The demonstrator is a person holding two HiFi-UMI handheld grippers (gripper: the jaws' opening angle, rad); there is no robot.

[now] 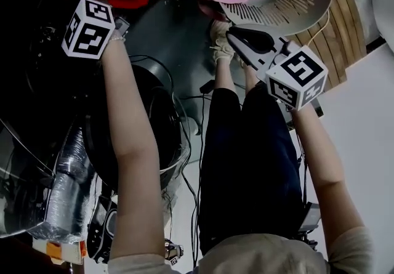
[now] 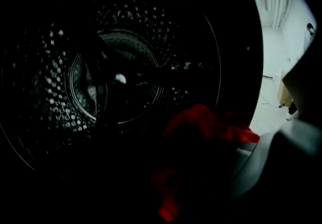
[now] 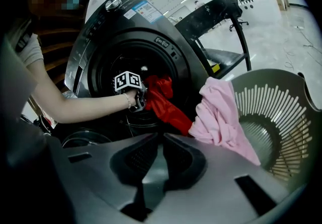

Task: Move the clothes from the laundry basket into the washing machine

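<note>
**Red garment at the washer's mouth, pink one draped on the basket rim**

The left claw (image 3: 138,100) sits at the round opening of the dark washing machine (image 3: 126,31), right against a red garment (image 3: 163,102) that spills over the lip of the opening and trails down toward the basket. The left gripper view looks into the perforated drum (image 2: 75,82) and is too dark to tell whether the claw grips the cloth or stands apart from it. The right claw (image 3: 161,137) hangs near the grey slatted laundry basket (image 3: 282,117), closed tip to tip with nothing in it. A pink garment (image 3: 219,112) hangs over the basket's rim, just beside the red one.
</note>
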